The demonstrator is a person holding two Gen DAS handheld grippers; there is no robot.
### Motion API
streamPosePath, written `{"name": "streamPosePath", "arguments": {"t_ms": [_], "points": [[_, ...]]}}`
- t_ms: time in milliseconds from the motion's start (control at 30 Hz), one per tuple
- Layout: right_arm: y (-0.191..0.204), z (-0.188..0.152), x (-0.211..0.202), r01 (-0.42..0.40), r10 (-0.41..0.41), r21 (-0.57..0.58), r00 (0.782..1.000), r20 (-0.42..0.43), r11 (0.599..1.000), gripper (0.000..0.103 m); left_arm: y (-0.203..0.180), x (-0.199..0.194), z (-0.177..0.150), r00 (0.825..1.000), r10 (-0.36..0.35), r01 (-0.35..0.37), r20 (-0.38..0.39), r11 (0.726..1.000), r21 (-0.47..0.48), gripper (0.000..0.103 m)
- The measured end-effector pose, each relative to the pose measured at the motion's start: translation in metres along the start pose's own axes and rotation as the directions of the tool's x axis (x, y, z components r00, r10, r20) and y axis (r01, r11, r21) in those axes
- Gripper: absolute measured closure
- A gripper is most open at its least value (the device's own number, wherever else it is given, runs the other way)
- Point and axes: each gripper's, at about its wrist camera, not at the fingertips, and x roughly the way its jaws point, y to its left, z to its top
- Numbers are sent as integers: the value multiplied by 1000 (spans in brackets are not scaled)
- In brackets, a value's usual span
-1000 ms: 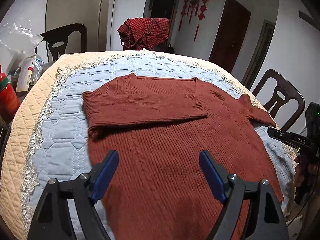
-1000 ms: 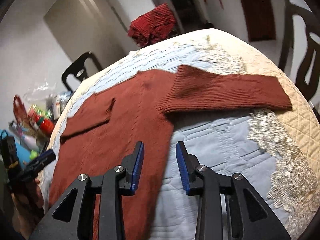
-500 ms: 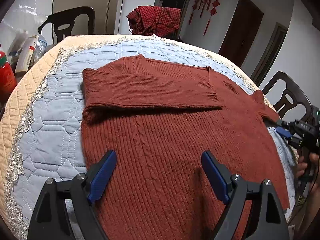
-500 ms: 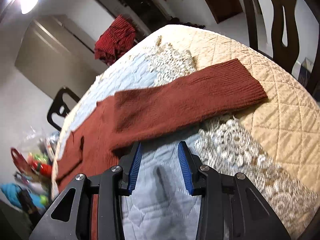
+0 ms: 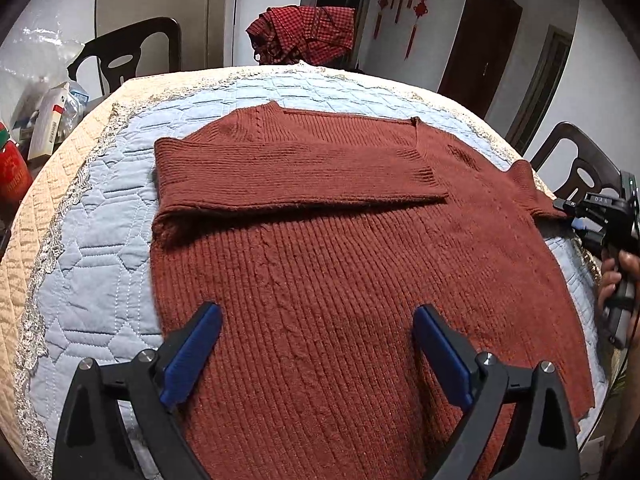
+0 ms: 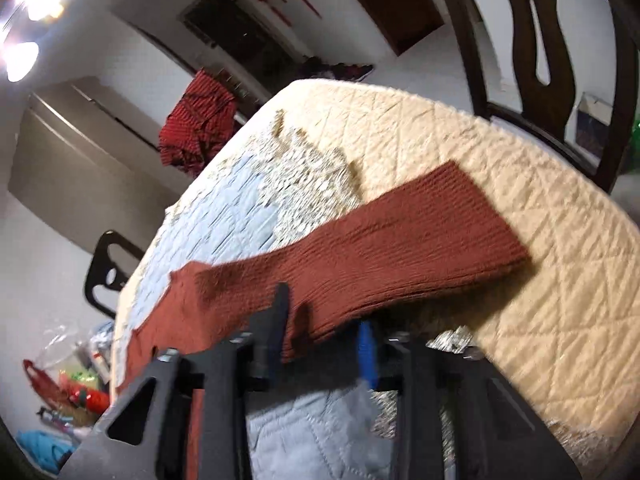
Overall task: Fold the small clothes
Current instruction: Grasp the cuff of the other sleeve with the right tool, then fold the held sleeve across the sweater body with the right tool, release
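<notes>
A rust-red knitted sweater (image 5: 320, 264) lies flat across the middle of the left wrist frame on a quilted blue and cream table cover (image 5: 92, 272), one sleeve already folded across the chest. Its lower hem runs out of the bottom of the frame behind the left gripper (image 5: 316, 352), whose jaws have just been opening and stand spread wide above the body of the knit, pressing on nothing. At the right edge of that frame the right gripper (image 5: 568, 210) meets the other sleeve (image 6: 400, 248), with a hand (image 5: 612, 276) half cut off by the rim. In the blurred right wrist frame that sleeve stretches from lower left to centre right over the cream border; its near edge drops between the dark fingers (image 6: 276, 320), whose jaws have just been closing, and the fold hides most of the blue pad, so the cloth looks pinched. A checked red garment (image 5: 304, 32) hangs over a chair in the upper middle, and clutter at the far left is too small to make out
</notes>
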Motion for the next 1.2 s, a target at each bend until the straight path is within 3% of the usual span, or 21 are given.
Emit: {"name": "streamPosePath", "arguments": {"t_ms": [167,300,467,533,633,700,767,1067,1200], "points": [[12,8,-10,-11,12,-37,1000,29,999,89,-2,1,0,1000,6,-6,-1,1000,5,5],[47,7,-28,-23,35,-150,996,77,988,90,-3,1,0,1000,6,-6,-1,1000,5,5],[77,7,-24,114,-97,-254,992,76,960,89,-1,1,1,1000,0,0,1,1000,1,5],[66,6,-21,162,-149,-239,986,71,958,89,0,1,1,1000,-9,9,4,1000,-6,4],[35,6,-20,126,-122,-147,992,37,981,87,2,1,1,1000,-19,19,5,1000,-11,4],[19,8,-25,98,-94,-85,995,42,992,73,2,1,2,1000,-21,21,5,1000,-11,3],[6,12,-31,92,-90,-38,994,59,995,68,2,1,1,1000,-22,22,4,1000,-11,3],[-23,30,-16,67,-68,70,998,13,995,68,5,0,1,999,-35,35,9,999,-18,3],[-29,35,-19,93,-96,81,994,45,992,79,6,-1,1,999,-34,34,8,999,-16,3]]}}
